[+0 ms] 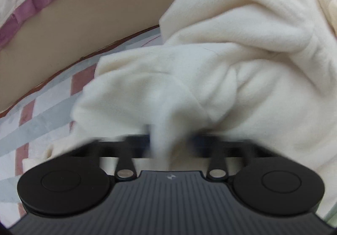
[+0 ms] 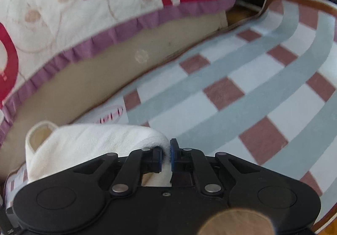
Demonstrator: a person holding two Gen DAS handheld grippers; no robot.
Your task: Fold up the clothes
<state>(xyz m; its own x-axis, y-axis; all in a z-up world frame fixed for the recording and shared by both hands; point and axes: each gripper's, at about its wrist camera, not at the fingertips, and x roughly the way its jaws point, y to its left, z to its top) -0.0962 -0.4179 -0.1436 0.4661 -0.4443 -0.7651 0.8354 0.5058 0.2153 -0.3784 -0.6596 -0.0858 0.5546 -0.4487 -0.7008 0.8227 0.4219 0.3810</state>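
The right gripper [image 2: 166, 156] has its two blue-padded jaws almost together, and a thin fold of the cream fleece garment [image 2: 88, 142] is pinched between them. From this gripper the cloth goes to the left side as a soft roll, and there it ends in an open cuff or hem. Ahead and to the right of it lies the checked blanket [image 2: 242, 91] with grey stripes and dull red squares. Farther ahead to the left is a cushion with bear print [image 2: 63, 3] and a purple frill.

The left gripper [image 1: 168, 142] is blurred in its view. A bunch of the same garment [image 1: 210, 66] comes out from between its fingers, so it holds the cloth, but how wide the gap is I cannot tell exactly. The rest of the garment is heaped ahead and to the right of it, on the blanket [image 1: 42, 121].
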